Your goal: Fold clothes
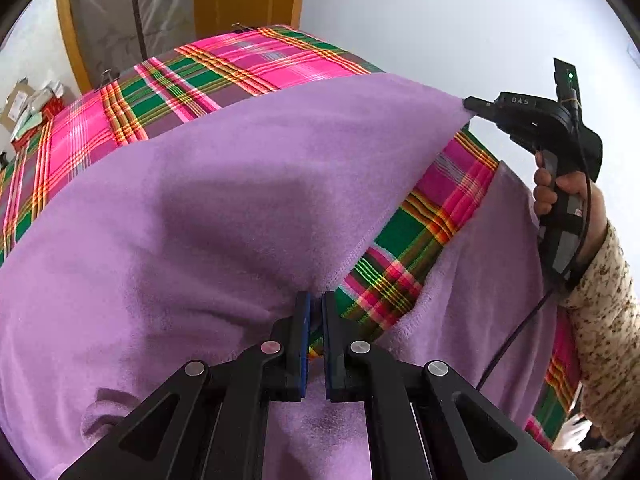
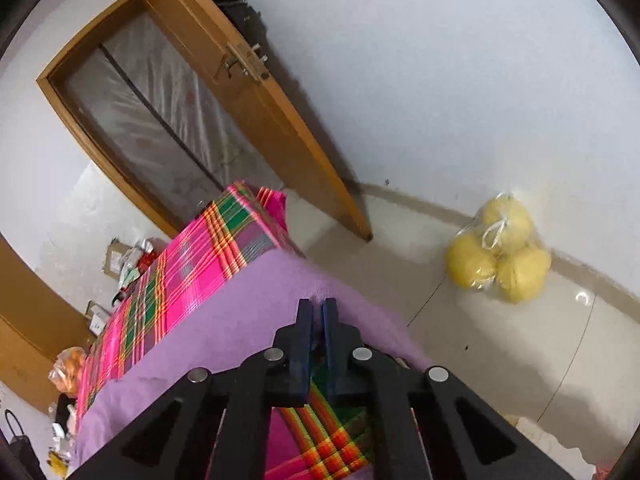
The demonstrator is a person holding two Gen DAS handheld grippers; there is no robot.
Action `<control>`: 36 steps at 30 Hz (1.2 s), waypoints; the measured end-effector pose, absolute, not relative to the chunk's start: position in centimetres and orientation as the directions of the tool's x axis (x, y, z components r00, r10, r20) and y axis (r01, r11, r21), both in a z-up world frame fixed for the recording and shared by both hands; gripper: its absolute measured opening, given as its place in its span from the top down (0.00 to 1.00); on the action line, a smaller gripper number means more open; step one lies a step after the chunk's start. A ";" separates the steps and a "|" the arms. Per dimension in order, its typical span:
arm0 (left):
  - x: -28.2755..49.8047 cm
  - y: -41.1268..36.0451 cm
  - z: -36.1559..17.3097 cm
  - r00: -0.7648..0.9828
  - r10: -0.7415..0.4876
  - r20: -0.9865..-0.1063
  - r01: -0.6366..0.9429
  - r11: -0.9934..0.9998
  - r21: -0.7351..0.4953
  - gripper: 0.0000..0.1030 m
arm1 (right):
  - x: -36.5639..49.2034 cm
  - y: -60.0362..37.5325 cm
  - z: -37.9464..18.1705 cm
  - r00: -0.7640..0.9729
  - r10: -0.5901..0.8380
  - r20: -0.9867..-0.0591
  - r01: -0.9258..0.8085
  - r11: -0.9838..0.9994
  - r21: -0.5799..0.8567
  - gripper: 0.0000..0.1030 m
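A purple fleece garment (image 1: 208, 208) lies spread over a table covered with a pink and green plaid cloth (image 1: 224, 68). My left gripper (image 1: 316, 300) is shut on a hem edge of the garment near me. In the left wrist view my right gripper (image 1: 468, 104), held by a hand, pinches a far right corner of the garment and holds it lifted. From the right wrist view the right gripper (image 2: 319, 304) is shut on the purple garment (image 2: 224, 320), with the plaid cloth (image 2: 192, 264) beyond and below it.
A wooden door (image 2: 256, 120) stands open behind the table. A bag of yellow fruit (image 2: 498, 252) sits on the tiled floor by the wall. Boxes and clutter (image 2: 128, 260) lie on the floor left of the table. A patterned sleeve (image 1: 604, 320) is at right.
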State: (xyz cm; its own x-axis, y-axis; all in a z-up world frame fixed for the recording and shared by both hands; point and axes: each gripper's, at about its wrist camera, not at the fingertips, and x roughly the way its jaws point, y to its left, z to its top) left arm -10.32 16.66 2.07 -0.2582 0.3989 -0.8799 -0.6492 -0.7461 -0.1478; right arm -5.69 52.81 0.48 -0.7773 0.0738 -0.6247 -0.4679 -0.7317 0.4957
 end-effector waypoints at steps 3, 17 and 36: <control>-10.5 16.6 1.8 -0.249 0.404 -0.880 -0.647 -0.745 -0.159 0.95 | -6.1 52.9 -0.4 -0.735 0.072 -0.674 -0.498 -0.732 0.465 0.94; -10.9 11.8 4.3 -0.282 0.428 -0.859 -0.510 -0.825 -0.243 0.92 | -3.9 52.3 1.1 -0.742 0.150 -0.653 -0.547 -0.698 0.462 0.88; -2.3 -7.6 2.9 -0.447 0.313 -0.838 -0.080 -0.947 -0.311 0.91 | 2.2 32.7 5.0 -0.745 -0.174 -0.644 -0.019 -0.959 0.281 0.81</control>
State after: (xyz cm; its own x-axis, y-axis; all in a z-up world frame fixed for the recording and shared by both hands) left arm -2.29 -7.64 2.92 -0.4469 0.3129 -0.8381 -0.0798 -0.9471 -0.3110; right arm 2.18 32.73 5.03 -0.7451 -0.1739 -0.6439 -0.0192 -0.9594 0.2813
